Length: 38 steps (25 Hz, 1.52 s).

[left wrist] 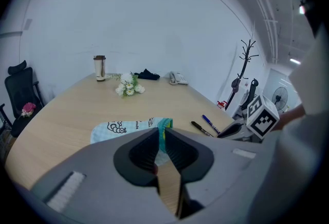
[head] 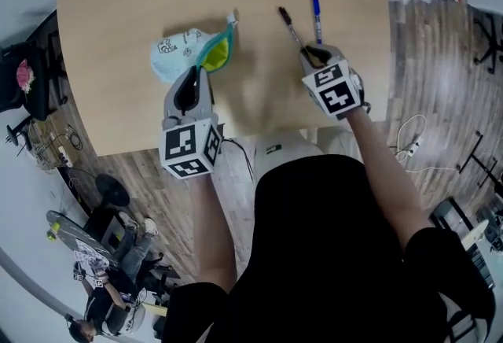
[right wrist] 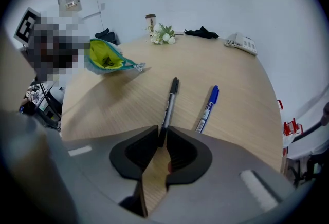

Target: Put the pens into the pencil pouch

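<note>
Black pen [right wrist: 169, 102]: lies on the surface [head: 118, 19], pointing straight away from the right hand-held gripper [right wrist: 162, 135]. Its near end sits between the jaw tips, which are clenched on it from both sides.

Blue pen [right wrist: 208, 108]: lies just beside the black pen, on the outer side of the right hand-held gripper and clear of its jaws, roughly parallel.

Pencil pouch [left wrist: 123, 128]: light blue with a cartoon print, directly ahead of the left hand-held gripper [left wrist: 160, 138]. That gripper's jaws are clenched on the pouch's green rim. The right gripper view shows the mouth standing open, with yellow-green lining visible.

Flowers [left wrist: 127, 86]: at the far edge of the surface, well beyond the left hand-held gripper
</note>
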Tool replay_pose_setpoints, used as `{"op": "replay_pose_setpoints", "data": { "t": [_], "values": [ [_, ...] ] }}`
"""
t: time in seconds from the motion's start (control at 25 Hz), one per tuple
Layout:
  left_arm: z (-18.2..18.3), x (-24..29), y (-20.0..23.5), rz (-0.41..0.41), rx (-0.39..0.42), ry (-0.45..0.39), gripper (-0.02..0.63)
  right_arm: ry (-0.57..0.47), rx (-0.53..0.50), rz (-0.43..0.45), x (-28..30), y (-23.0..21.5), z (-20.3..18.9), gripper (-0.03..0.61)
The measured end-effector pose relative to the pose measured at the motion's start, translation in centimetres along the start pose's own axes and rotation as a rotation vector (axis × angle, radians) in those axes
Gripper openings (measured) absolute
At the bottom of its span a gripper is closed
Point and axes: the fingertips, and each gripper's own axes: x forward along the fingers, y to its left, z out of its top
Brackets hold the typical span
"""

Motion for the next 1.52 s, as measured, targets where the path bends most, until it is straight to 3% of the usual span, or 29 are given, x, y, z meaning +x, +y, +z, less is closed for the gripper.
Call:
{"op": "replay_pose_setpoints", "data": {
  "t": [0.8, 1.52],
  "values": [
    [-0.3, -0.4, 0.2, 0.011, -0.023, -0.022, 0.034, -0.003, -0.068, 0.001, -1.1, 0.8, 0.4, 0.044],
    [0.0, -0.5, 0.0, 0.013, -0.043, -0.048, 0.034, -0.102, -0.183, 0.122, -5.8, 5.3, 3.4, 0.044]
  ]
}}
